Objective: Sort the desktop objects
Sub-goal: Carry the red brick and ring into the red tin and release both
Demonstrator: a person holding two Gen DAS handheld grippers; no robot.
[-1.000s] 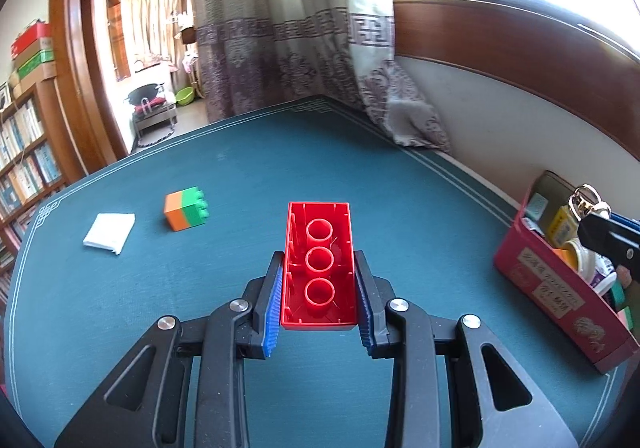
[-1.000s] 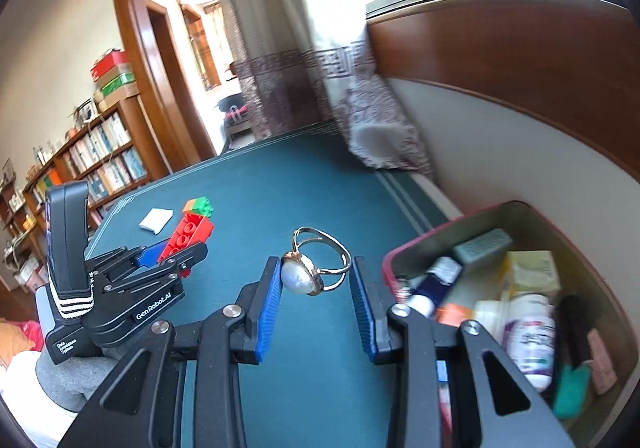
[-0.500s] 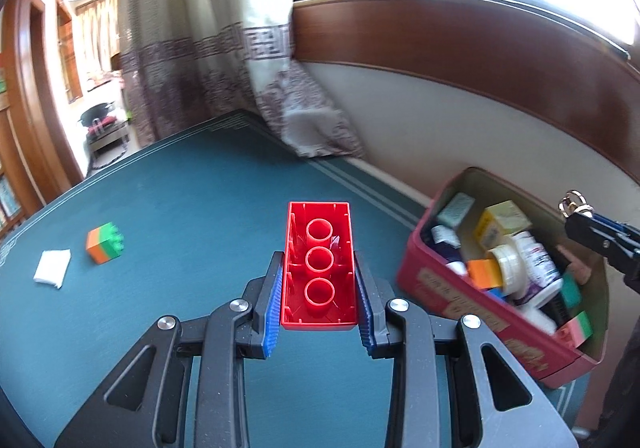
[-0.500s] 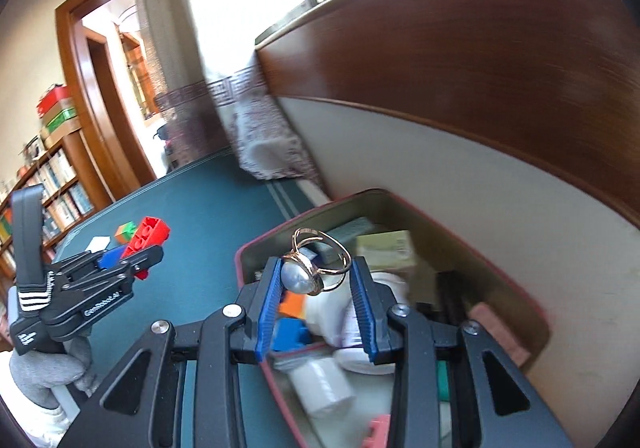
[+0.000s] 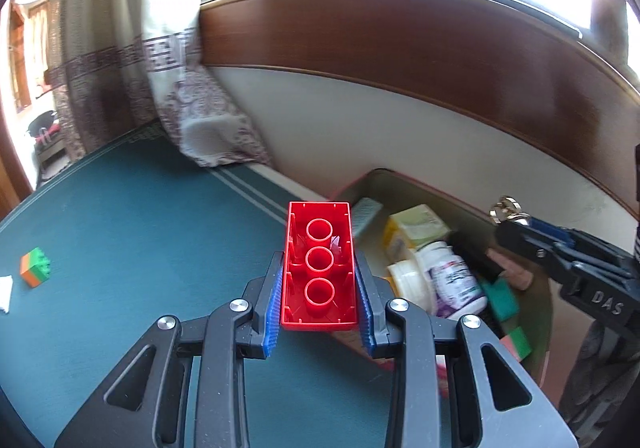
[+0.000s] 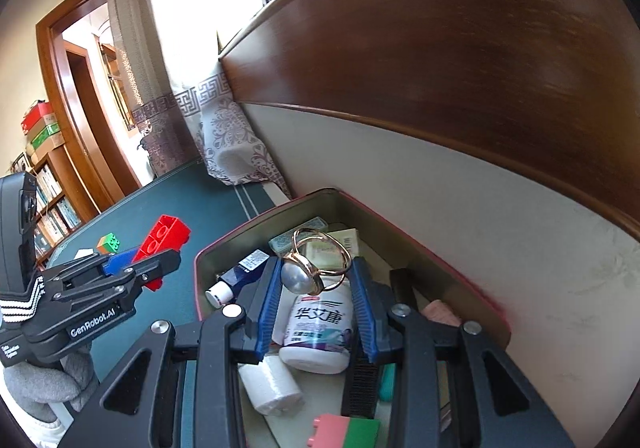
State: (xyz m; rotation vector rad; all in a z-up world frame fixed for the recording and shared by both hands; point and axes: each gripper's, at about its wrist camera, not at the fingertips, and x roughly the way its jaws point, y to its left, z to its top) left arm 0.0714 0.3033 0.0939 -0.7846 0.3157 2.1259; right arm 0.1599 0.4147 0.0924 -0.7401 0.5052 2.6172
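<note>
Right gripper is clamped on a gold ring with a pearl, band pinched between the blue pads. It hangs over the open box, right above a white pill bottle. The ring looks tiny, hard and smooth, likely slippery. The grip is on the thin band only, so it could twist or pop out. I'd keep the hold across the band with the pearl clear of the pads and let go low over the box.

Left gripper is clenched on a red brick, hollow underside up, pads on its two long sides. The brick is light, rigid plastic with flat walls, an easy hold that probably won't slip. Its far end reaches over the box's near rim.

The box is crowded: bottles, a small blue-capped tube, cartons, and a pink-green block in the near corner. There's little bare floor left, so drops will land on other things. The two grippers are near each other over the box, so room to swing is tight there. The wall sits just behind the box, no room past it.

Further out the teal table is wide open. An orange-green block and a white scrap lie well apart from the box. A curtain drapes onto the far table edge.
</note>
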